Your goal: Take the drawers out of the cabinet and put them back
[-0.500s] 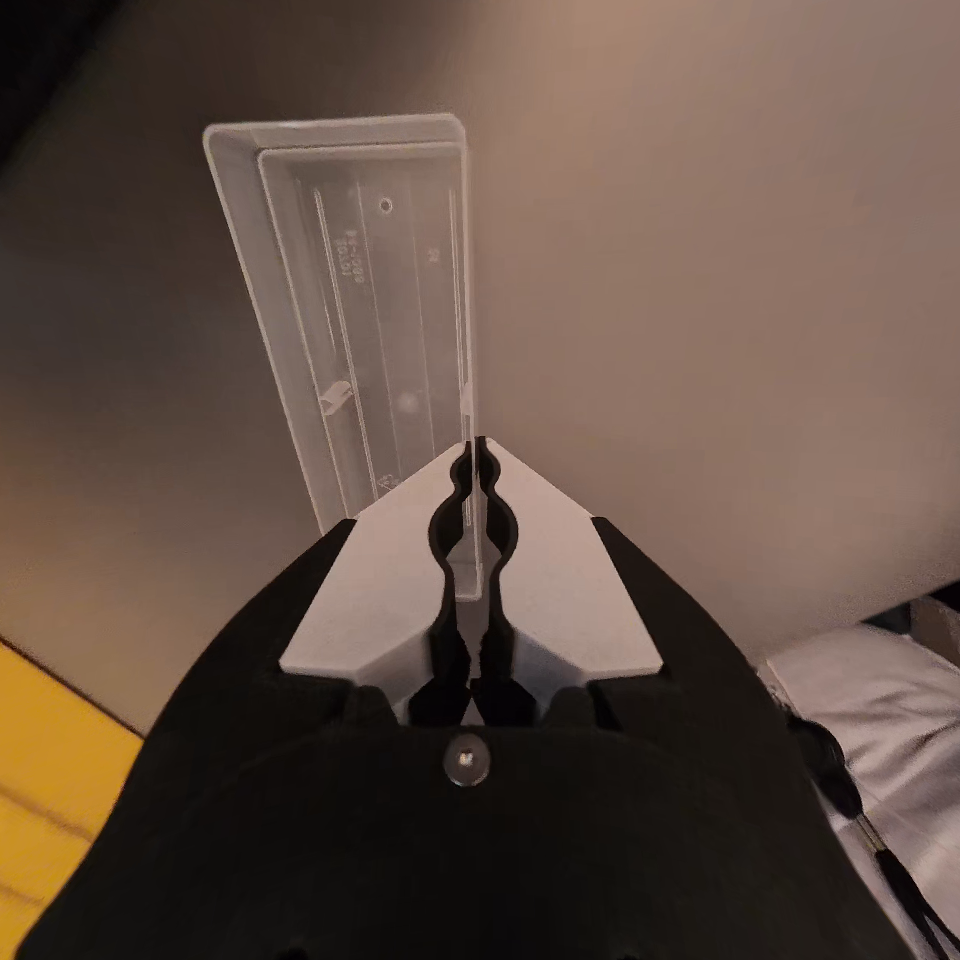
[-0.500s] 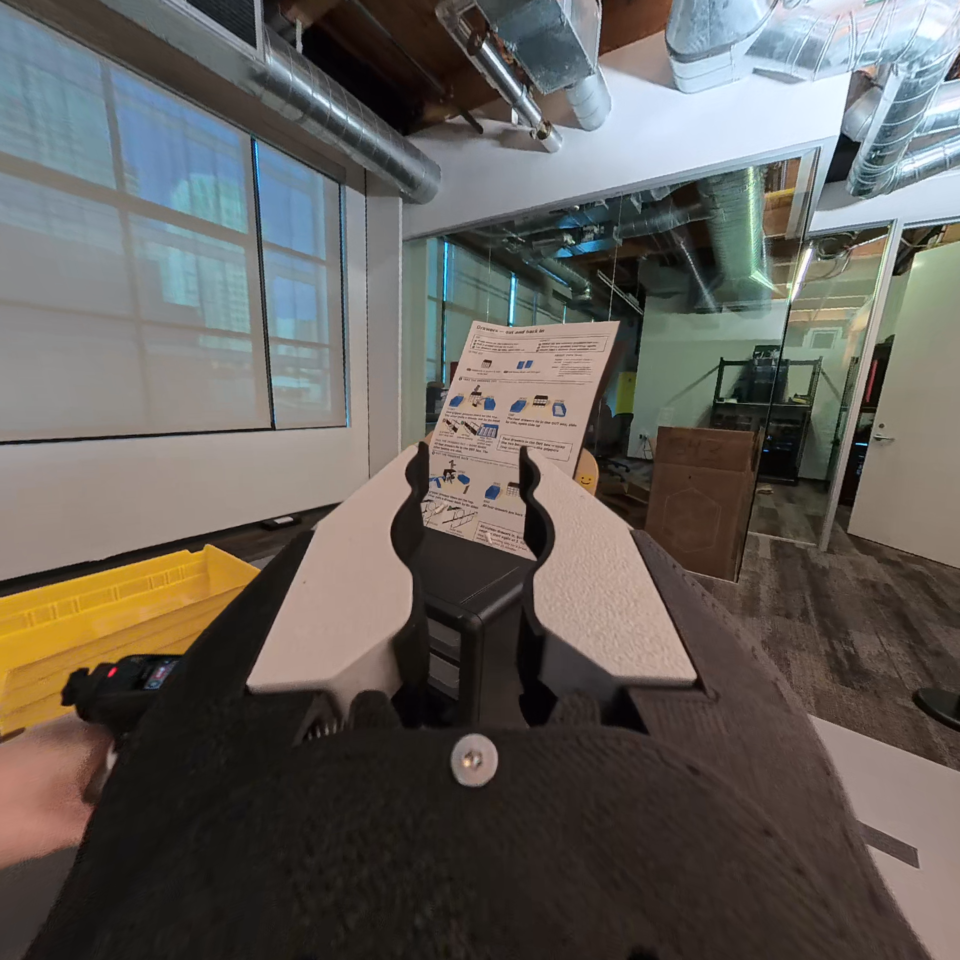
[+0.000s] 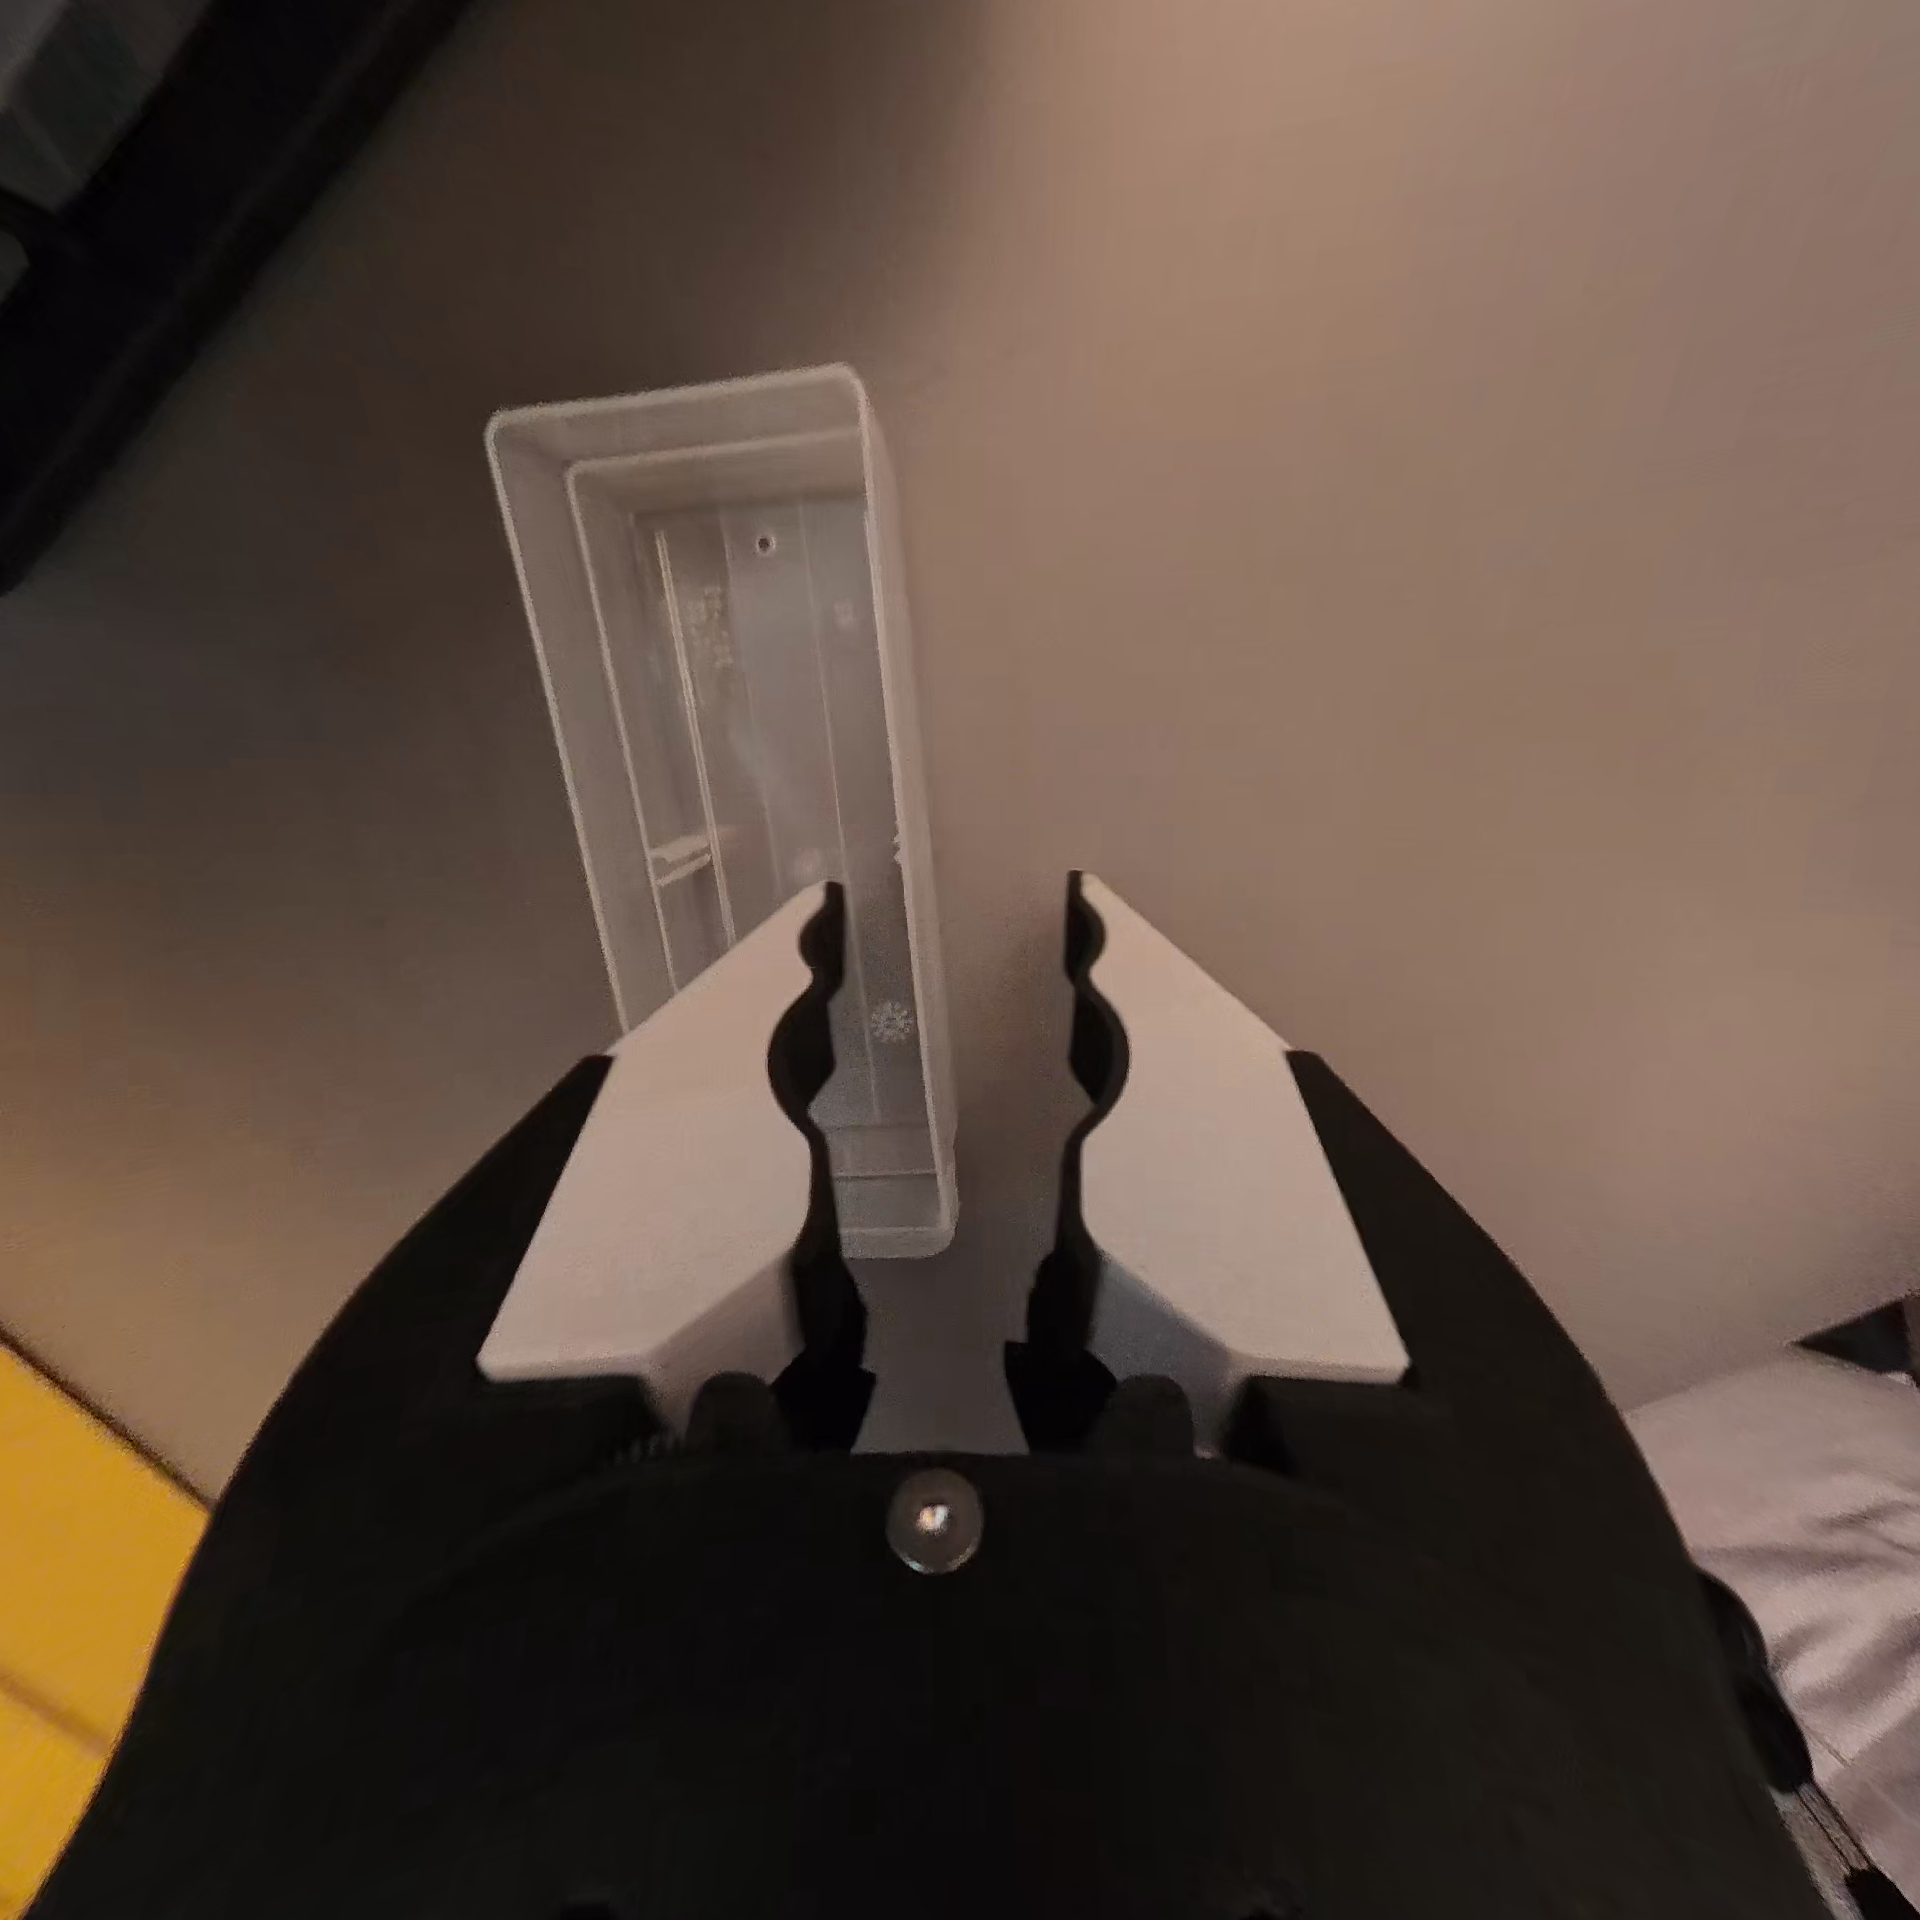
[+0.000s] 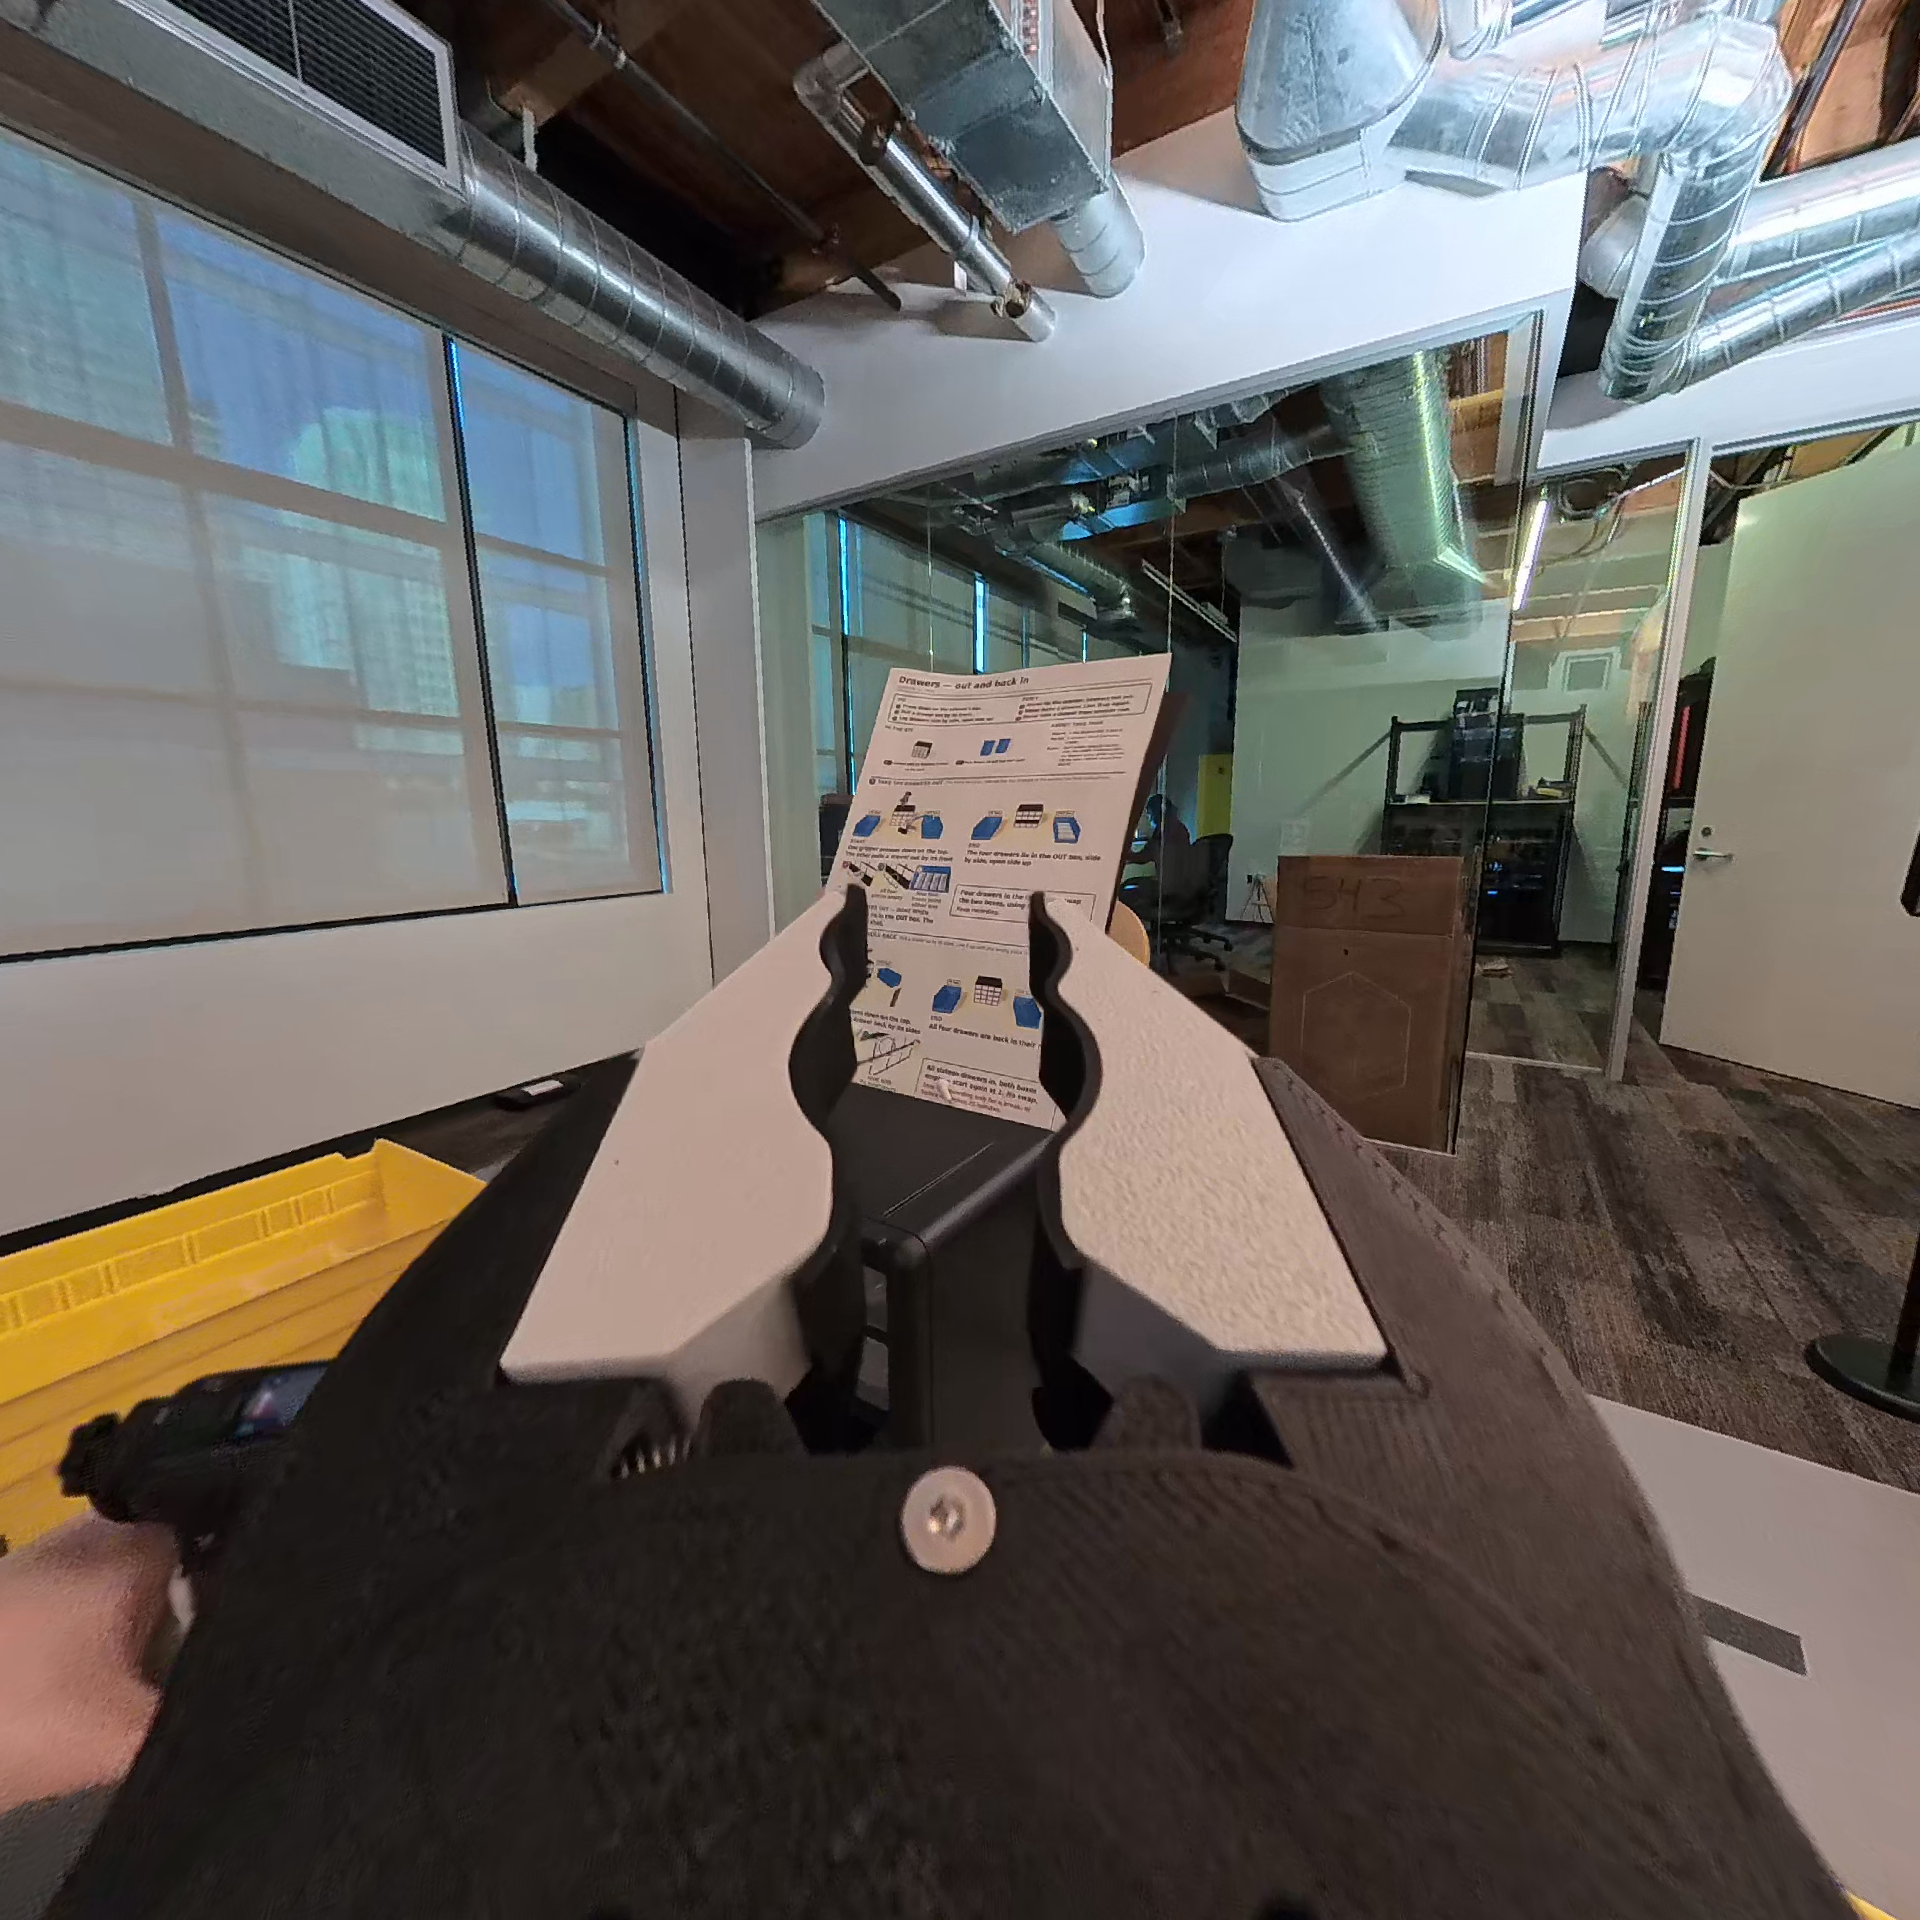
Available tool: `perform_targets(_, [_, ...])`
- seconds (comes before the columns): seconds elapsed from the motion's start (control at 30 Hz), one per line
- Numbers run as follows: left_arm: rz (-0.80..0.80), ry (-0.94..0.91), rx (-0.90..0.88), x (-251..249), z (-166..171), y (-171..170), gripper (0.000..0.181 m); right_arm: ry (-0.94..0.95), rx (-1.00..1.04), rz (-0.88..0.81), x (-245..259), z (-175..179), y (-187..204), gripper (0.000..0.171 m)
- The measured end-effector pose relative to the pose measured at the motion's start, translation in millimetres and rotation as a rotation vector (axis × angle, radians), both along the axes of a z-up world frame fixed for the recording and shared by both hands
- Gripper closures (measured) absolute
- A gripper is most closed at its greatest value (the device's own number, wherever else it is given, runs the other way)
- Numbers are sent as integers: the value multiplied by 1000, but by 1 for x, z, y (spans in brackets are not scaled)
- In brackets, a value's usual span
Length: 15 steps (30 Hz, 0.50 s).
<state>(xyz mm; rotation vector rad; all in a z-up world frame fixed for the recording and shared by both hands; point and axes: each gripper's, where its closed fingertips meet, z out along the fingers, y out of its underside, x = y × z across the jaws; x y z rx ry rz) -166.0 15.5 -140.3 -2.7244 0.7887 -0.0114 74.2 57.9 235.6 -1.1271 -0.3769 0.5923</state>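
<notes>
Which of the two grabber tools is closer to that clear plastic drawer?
Left. The left gripper is open right over the clear drawer. The right gripper sits at the black cabinet; no drawer shows there.

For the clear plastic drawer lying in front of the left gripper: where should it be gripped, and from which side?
Probably the thin right long wall of the clear drawer, near its close end. The drawer lies open side up with its length running away from the left gripper, so coming from straight above, one finger goes inside and one outside. That wall already sits in the open jaws' gap. The plastic looks smooth, so it may slip.
</notes>
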Motion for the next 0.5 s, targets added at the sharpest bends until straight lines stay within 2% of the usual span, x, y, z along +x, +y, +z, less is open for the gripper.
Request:
perform_targets(0.13, [-45, -229, 79, 19, 33, -3, 127, -29, -6, 3, -12, -1, 1, 142])
perform_targets(0.23, [-32, -321, 216, -4, 57, -4, 118, -62, -14, 10, -24, -3, 2, 142])
perform_targets(0.27, [5, -350, 249, -18, 61, -2, 107, -73, -18, 12, -28, -4, 2, 142])
perform_targets(0.37, [72, -550, 222, -38, 58, 0, 72, -104, -37, 16, -43, -9, 2, 142])
perform_targets(0.43, [65, -605, 169, -44, 47, -1, 52, -133, -59, 31, -59, -17, 0, 142])
perform_targets(0.5, [25, -688, 90, -34, 38, -10, 49, -214, -101, 51, -82, -42, -5, 141])
